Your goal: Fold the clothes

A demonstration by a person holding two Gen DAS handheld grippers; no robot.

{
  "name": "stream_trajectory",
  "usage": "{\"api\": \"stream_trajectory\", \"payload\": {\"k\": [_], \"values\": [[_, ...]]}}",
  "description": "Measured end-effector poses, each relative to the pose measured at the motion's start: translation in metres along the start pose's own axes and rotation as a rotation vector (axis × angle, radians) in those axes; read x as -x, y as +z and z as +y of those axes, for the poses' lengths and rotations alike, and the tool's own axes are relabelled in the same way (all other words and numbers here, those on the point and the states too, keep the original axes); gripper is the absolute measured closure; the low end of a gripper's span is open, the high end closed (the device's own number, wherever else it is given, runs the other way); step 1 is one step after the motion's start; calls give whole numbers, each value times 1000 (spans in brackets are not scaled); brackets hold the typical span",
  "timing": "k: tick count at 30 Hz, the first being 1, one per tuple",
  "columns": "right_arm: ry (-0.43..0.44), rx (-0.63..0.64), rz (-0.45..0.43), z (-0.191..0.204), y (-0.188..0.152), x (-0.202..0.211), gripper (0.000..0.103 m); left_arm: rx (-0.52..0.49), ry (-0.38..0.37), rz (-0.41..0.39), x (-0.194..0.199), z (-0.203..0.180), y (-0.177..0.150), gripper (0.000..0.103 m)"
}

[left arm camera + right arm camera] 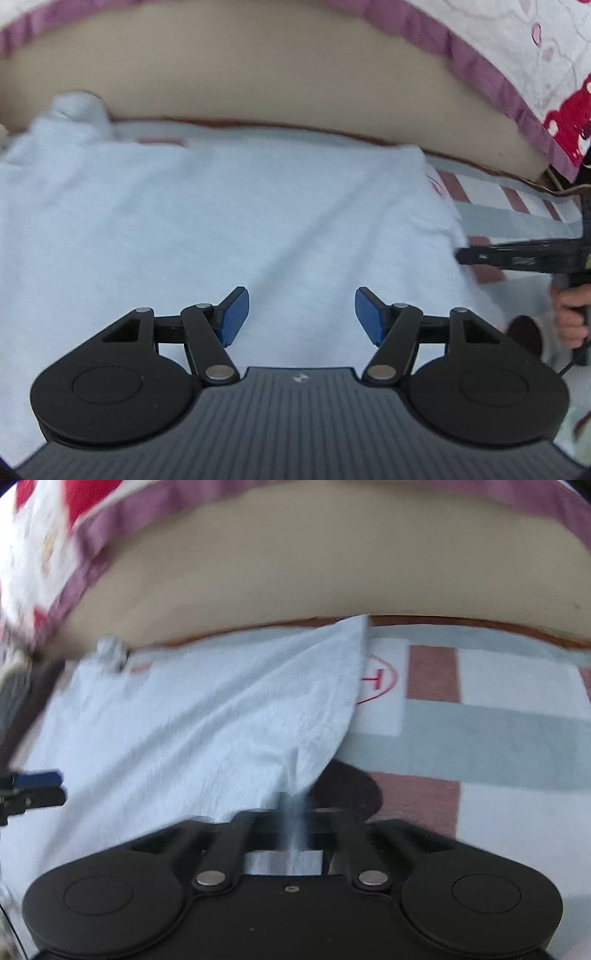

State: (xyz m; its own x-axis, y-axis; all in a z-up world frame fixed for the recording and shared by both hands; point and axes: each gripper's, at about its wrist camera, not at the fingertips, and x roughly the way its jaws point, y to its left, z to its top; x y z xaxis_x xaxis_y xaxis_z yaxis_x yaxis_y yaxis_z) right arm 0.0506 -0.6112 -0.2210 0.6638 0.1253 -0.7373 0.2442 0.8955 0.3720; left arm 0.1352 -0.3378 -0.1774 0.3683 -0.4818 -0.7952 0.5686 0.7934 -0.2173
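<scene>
A pale blue garment (221, 221) lies spread over a checked sheet and fills most of the left wrist view. My left gripper (302, 315) hovers over it, open, blue pads apart, nothing between them. In the right wrist view the same garment (192, 731) is pulled up at its right edge into a stretched fold. My right gripper (293, 819) is shut on that fold, which runs between its fingers. The right gripper (524, 256) also shows at the right edge of the left view, held by a hand (570, 317).
The sheet (498, 738) has grey, brown and white squares and a red circled mark (378, 679). A tan padded headboard (258, 74) runs along the far side. A white blanket with purple trim and red print (535, 74) lies above it.
</scene>
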Motion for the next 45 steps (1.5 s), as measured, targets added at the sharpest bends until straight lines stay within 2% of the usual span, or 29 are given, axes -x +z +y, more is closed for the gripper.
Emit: {"api": "stream_trajectory", "payload": {"k": [3, 8, 10, 13, 15, 18, 20, 22, 23, 24, 26, 27, 28, 30, 31, 32, 33, 35, 39, 43, 45], "values": [[36, 55, -28, 8, -2, 6, 101, 15, -37, 8, -6, -27, 1, 40], [97, 145, -74, 20, -5, 16, 101, 19, -144, -4, -9, -57, 12, 40], [121, 179, -89, 24, -4, 15, 101, 12, -161, -8, -11, -66, 16, 40], [155, 221, -69, 27, -2, 7, 101, 43, -147, -3, -23, -71, 27, 40], [172, 227, -46, 27, -2, 1, 101, 36, -134, 37, -40, -76, 33, 40], [193, 239, -7, 28, -4, -7, 100, 15, -135, 55, -63, -87, 36, 39], [210, 266, 12, 30, -7, -8, 100, 115, -203, 42, -74, -78, 37, 27], [237, 277, 31, 30, -10, -6, 100, 231, -216, 95, -90, -66, 36, 27], [249, 277, 39, 29, -11, -5, 98, 255, -219, 115, -97, -64, 36, 27], [255, 275, 43, 28, -12, -4, 96, 256, -217, 127, -102, -63, 34, 28], [259, 258, 58, 24, -12, -5, 96, 182, -179, 104, -102, -71, 32, 34], [260, 248, 67, 22, -12, -4, 96, 123, -109, 92, -102, -78, 31, 39], [257, 230, 71, 20, -10, -2, 96, 64, -37, 79, -101, -85, 29, 49], [248, 188, 71, 15, -7, 5, 92, -29, 84, 50, -100, -95, 26, 53], [230, 145, 39, 10, -4, 12, 91, -36, 102, 31, -100, -95, 24, 53], [207, 97, 2, 3, -1, 19, 79, -19, 94, 17, -99, -92, 23, 53], [183, 52, -27, -4, 0, 23, 72, 0, 86, 3, -98, -90, 22, 53], [153, -49, -52, -22, 2, 24, 72, 19, 75, -3, -97, -88, 20, 55], [101, -209, -25, -54, 1, 9, 72, 12, 68, 14, -95, -88, 20, 55], [129, -227, -41, -55, 6, 9, 74, 25, 44, 36, -95, -80, 26, 55], [115, -209, -23, -49, 8, 4, 74, 35, 32, 48, -97, -78, 29, 55]]}}
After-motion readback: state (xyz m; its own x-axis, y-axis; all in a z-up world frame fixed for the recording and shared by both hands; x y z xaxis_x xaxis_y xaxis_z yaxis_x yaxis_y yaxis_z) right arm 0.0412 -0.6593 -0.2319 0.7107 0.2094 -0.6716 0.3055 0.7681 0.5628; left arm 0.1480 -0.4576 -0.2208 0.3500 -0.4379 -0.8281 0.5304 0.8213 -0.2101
